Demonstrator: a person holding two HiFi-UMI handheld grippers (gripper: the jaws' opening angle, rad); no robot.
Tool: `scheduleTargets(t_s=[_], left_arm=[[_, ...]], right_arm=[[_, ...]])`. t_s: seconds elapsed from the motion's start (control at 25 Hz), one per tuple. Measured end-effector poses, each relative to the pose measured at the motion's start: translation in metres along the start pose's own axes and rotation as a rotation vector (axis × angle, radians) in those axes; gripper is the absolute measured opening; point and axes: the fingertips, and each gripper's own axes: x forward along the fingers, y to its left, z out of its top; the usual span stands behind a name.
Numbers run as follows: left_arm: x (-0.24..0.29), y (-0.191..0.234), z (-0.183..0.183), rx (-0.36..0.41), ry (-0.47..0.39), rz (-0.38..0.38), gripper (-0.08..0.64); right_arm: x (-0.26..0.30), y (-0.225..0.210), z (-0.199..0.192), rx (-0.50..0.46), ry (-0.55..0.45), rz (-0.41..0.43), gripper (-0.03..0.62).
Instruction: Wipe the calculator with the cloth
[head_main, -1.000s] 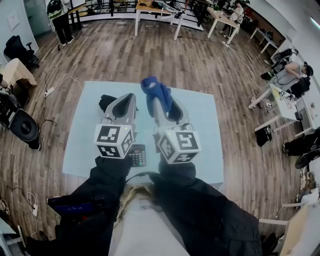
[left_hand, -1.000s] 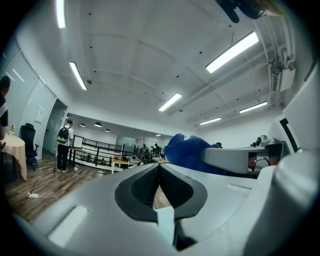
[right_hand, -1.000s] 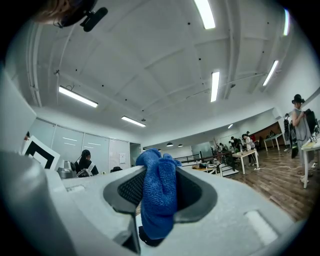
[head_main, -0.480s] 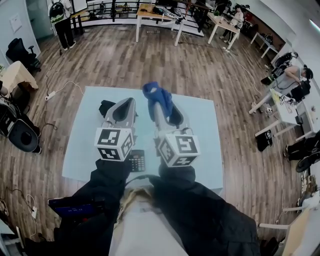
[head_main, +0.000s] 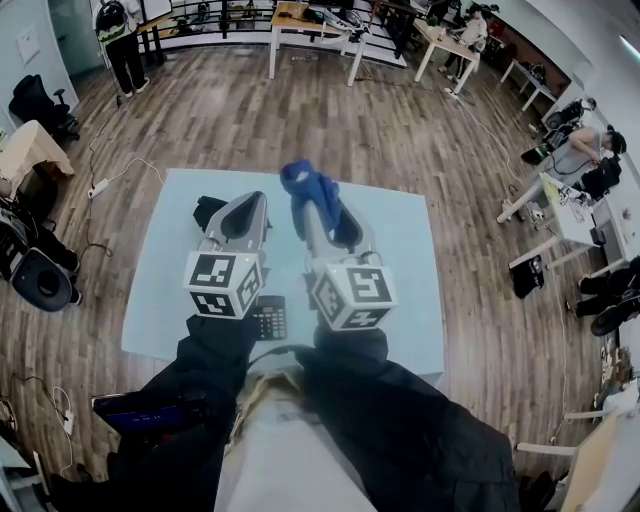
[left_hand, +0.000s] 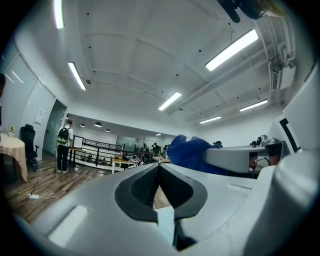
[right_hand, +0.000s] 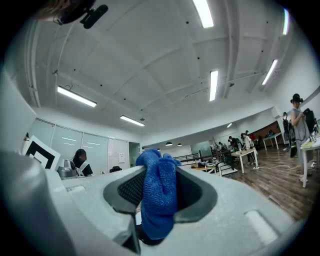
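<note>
Head view: both grippers are raised over the pale blue worktop (head_main: 400, 260), pointing away. The right gripper (head_main: 308, 200) pinches the blue cloth (head_main: 312, 188). The calculator (head_main: 268, 318) lies close to the person, low between the two marker cubes and well behind the cloth. To wipe well, I'd bring the cloth back and down, then stroke lightly.

Left gripper view: the left gripper (left_hand: 159, 167) is closed on nothing, so it could steady the calculator.

Right gripper view: the cloth is clamped firmly between the jaws, and the calculator is out of sight.
</note>
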Motion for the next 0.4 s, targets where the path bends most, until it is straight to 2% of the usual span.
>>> scheduleTargets(t_s=[0.4], left_arm=[[-0.0003,0.0022,-0.0072,-0.001,0.013,-0.008,-0.005]], right_arm=[[-0.0001,0.0016,-0.0061,0.004,0.011,0.002,0.143]])
